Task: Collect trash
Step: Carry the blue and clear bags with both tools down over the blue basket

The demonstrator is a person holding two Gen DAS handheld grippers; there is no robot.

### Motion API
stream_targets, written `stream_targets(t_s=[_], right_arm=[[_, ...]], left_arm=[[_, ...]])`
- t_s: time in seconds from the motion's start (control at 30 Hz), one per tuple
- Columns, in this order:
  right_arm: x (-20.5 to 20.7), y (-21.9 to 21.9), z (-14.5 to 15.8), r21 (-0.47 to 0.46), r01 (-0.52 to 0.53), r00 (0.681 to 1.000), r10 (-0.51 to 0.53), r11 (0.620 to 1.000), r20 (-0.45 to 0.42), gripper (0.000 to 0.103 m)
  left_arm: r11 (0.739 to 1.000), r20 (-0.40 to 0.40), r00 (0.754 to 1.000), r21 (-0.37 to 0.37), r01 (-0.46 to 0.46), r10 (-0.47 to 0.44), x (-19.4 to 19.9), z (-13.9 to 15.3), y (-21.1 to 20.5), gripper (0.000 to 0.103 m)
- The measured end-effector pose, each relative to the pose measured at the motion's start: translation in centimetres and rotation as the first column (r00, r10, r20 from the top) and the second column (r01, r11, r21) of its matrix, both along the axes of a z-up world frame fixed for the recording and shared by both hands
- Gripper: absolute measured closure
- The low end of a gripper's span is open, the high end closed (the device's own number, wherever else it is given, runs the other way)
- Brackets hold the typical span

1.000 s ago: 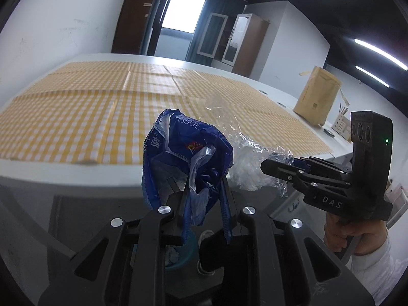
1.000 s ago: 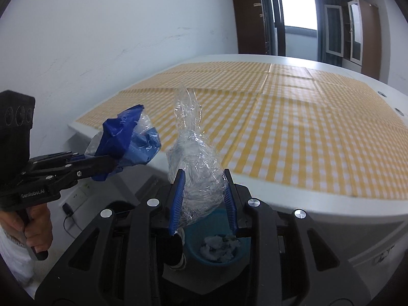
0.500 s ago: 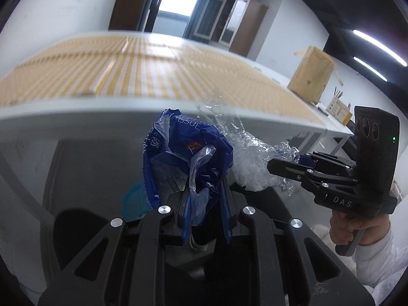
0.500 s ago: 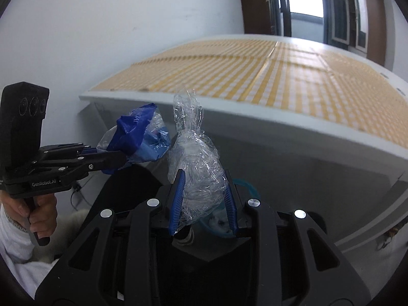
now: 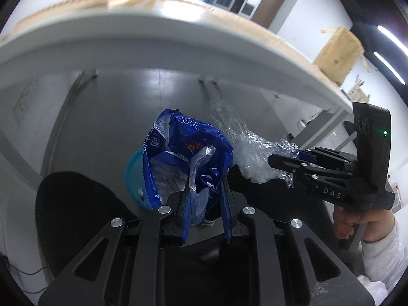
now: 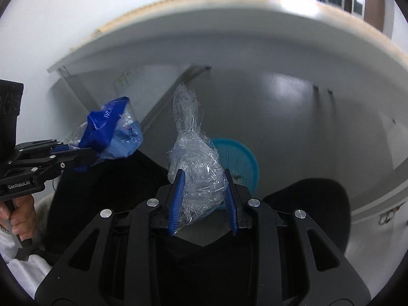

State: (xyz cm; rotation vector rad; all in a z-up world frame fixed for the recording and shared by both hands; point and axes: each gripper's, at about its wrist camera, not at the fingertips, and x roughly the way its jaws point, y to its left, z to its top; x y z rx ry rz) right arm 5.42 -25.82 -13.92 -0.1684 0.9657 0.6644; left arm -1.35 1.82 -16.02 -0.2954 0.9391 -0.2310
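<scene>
A crumpled blue tissue wrapper (image 5: pixel 183 153) sticks up from my left gripper (image 5: pixel 206 186), which is shut on it. The same wrapper (image 6: pixel 109 132) shows at the left of the right wrist view, in the left gripper (image 6: pixel 84 158). My right gripper (image 6: pixel 202 178) is shut on a wad of clear plastic film (image 6: pixel 193 163); that film (image 5: pixel 252 153) and the right gripper (image 5: pixel 275 158) appear at the right of the left wrist view. A round blue bin (image 6: pixel 242 160) stands on the floor below both grippers, partly hidden by the trash; its rim (image 5: pixel 132 168) peeks out left of the wrapper.
The white table edge (image 5: pixel 153 40) curves overhead, with grey floor (image 6: pixel 293 107) beneath it. A black chair seat (image 5: pixel 74 209) lies left of the bin and another dark seat (image 6: pixel 313 204) right of it. A hand (image 5: pixel 357 221) grips the right handle.
Both grippers have sunk from above the checked tabletop to below its edge and tipped downward. The floor and blue bin have come into view. Both holds are unchanged.
</scene>
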Motion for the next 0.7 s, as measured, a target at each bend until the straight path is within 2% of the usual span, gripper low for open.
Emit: stream_targets(t_s=[0.2,0.3,0.37,0.47,0.6,0.7], right_arm=[[3.2,1.7,-5.0,-0.041,0.028,0.994,-0.032,0.999,-0.102,0.075],[4.9,2.8,-7.3,-0.083,0.055,0.988,-0.067,0.995,-0.142,0.075],[6.1,2.9,-8.5,-0.075,0.075,0.977,-0.088,0.994,-0.194,0.075],[7.5,3.4,-9.7,-0.087,0.096,0.970,-0.113,0.992,-0.216,0.075],[9.5,4.3,-12.0,-0.112,0.127,0.954,-0.152,0.986,-0.258,0.075],[10.8,5.2,-13.4,-0.136,0.136,0.950,-0.168,0.981,-0.264,0.075]], left_arm=[[1.000,-0.086,0.996,0.004,-0.018,0.018,3.0,-4.7,0.7,0.084],[0.997,-0.161,0.987,-0.064,-0.037,0.026,4.5,-6.8,1.3,0.084],[0.993,-0.199,0.979,-0.098,-0.060,0.040,5.9,-8.2,2.3,0.084],[0.993,-0.230,0.972,-0.087,-0.076,0.054,7.7,-9.9,2.9,0.084],[0.987,-0.281,0.957,-0.118,-0.110,0.073,10.6,-11.9,3.8,0.084],[0.988,-0.293,0.953,-0.102,-0.116,0.082,11.7,-12.7,4.0,0.084]])
